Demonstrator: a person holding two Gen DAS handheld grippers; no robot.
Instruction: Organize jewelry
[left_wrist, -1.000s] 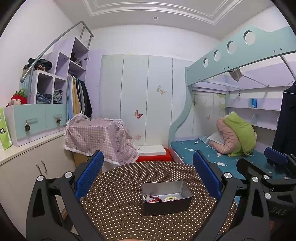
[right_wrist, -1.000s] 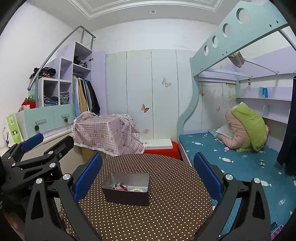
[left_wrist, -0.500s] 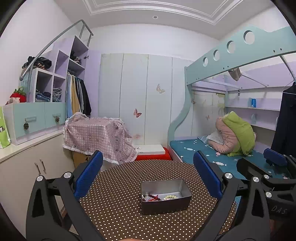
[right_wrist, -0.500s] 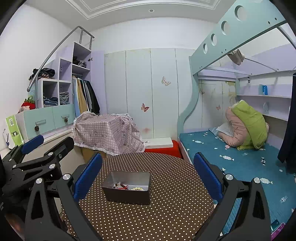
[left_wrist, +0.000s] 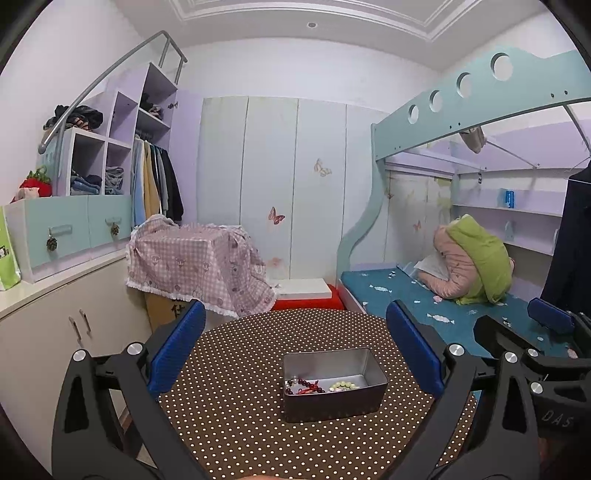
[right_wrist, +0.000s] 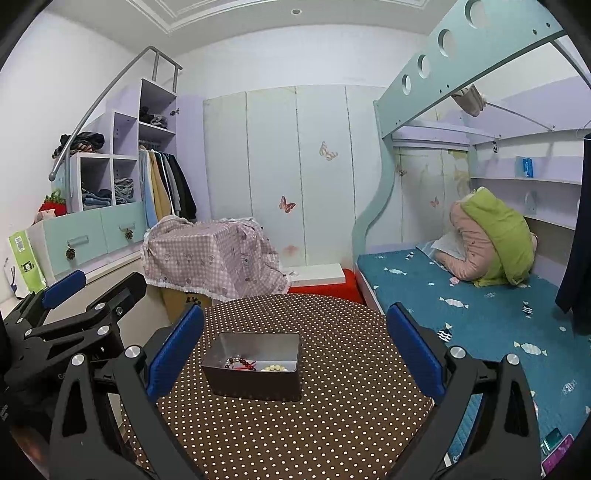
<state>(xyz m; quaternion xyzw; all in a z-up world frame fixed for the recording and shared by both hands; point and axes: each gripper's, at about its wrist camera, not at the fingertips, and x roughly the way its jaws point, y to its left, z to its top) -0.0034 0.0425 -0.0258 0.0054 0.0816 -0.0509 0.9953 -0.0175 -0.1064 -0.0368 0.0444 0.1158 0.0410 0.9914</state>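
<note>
A small grey metal tin (left_wrist: 334, 384) (right_wrist: 253, 365) stands on a round table with a brown polka-dot cloth (left_wrist: 236, 417) (right_wrist: 343, 387). Inside it lie a dark red bead bracelet (left_wrist: 304, 387) (right_wrist: 240, 363) and a pale bead bracelet (left_wrist: 343, 386) (right_wrist: 273, 367). My left gripper (left_wrist: 295, 354) is open and empty, held above the table's near side, the tin ahead between its fingers. My right gripper (right_wrist: 295, 354) is open and empty, with the tin ahead toward its left finger. The right gripper shows at the right edge of the left wrist view (left_wrist: 550, 325); the left gripper shows at the left of the right wrist view (right_wrist: 74, 302).
A low stand under a pink checked cloth (left_wrist: 195, 266) sits behind the table. A red box with a white lid (left_wrist: 306, 295) lies on the floor. A bunk bed with a teal mattress (right_wrist: 461, 295) is on the right, white cabinets (left_wrist: 55, 332) on the left.
Both grippers have drifted slightly; the views shifted a little. The tin and the bracelets have not moved. Both grippers stay open.
</note>
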